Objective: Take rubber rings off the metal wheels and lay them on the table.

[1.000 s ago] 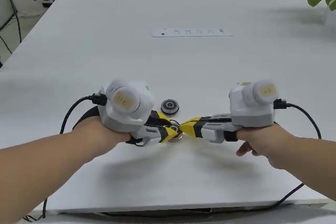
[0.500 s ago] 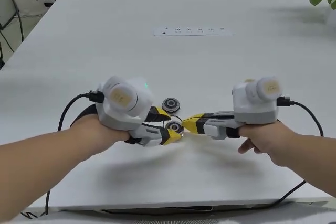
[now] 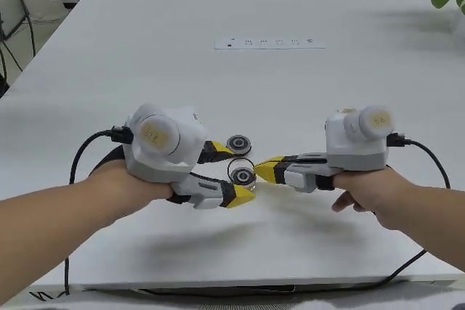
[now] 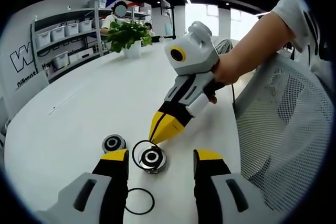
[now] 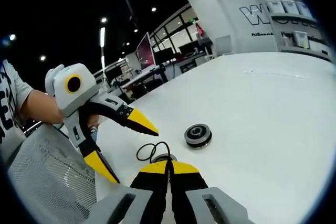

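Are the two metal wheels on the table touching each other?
Apart. The left gripper view shows bare table between the farther wheel and the nearer wheel.

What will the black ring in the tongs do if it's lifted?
Probably flop: the rubber ring bends in a loose, uneven loop where the right tongs pinch it. Likely very light, being so thin. It shouldn't roll away, being that limp.

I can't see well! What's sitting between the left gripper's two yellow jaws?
A small round metal wheel, its thin black rubber ring pulled partly off by the shut right gripper. The left gripper view shows it.
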Demonstrator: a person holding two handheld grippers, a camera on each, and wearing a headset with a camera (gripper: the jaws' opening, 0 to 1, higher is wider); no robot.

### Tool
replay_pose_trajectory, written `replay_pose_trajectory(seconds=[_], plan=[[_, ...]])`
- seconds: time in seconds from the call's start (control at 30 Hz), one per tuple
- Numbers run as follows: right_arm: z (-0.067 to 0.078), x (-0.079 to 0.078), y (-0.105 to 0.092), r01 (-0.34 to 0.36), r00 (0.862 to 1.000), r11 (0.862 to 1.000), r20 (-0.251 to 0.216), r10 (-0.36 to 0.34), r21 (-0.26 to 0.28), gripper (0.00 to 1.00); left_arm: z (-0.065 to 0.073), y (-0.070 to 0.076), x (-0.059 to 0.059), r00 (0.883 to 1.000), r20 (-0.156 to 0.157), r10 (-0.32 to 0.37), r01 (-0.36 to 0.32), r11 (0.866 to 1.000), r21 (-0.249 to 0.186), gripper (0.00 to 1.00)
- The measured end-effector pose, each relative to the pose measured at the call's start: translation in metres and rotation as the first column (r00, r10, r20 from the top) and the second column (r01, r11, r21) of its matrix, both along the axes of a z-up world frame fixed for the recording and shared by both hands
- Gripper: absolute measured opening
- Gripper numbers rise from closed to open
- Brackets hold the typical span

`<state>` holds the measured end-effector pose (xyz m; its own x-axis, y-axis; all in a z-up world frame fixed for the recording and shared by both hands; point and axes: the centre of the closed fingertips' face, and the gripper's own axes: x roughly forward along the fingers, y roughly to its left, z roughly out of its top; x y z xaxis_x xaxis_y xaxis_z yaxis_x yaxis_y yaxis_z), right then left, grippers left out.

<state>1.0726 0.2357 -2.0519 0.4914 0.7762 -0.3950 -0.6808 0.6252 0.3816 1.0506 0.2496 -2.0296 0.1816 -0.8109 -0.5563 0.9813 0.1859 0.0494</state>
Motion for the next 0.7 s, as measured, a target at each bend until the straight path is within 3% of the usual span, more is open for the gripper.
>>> replay_pose_trajectory(seconds=[0.27,0.5,0.7], plan=[[0.002,0.002,-0.001,0.004,1.0,1.0,0.0,-0.004,0.008,0.0,0.02,0.0,-0.002,1.0,0.013,0.021,-0.02,0.998,-0.06,0.64],[0.004,0.002,-0.001,0.004,1.0,1.0,-0.001,-0.004,0.014,0.0,0.03,0.006,-0.006,1.0,0.009,0.024,-0.023,0.996,-0.091,0.67],[0.008,0.002,0.003,-0.004,1.0,1.0,0.003,0.003,0.028,0.0,0.039,0.013,-0.006,0.999,0.022,0.046,-0.043,0.992,-0.117,0.76]])
